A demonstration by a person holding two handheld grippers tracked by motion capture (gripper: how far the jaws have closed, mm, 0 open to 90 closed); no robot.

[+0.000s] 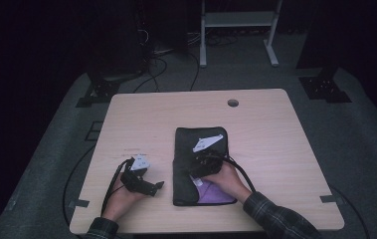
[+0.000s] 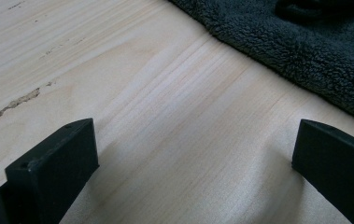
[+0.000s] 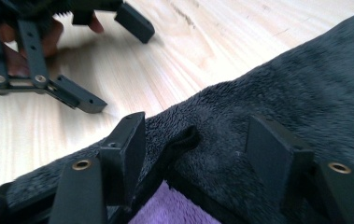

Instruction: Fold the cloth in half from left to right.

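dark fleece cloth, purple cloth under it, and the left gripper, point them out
dark fleece cloth (image 1: 201,137): high view, its flat far part.
purple cloth (image 1: 213,193): high view, the corner showing beside the right hand.
left gripper (image 3: 121,63): right gripper view, the gap between its open fingertips.

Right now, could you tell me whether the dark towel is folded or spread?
Folded: the dark towel lies as a narrow rectangle with layered edges.

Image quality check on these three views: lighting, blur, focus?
High view: dim, room around the table near black, dark towel loses texture. Left gripper view: bright and even, soft shadows under the left claw, wood grain sharp. Right gripper view: well lit, towel pile crisp, the other claw at top left slightly blurred.
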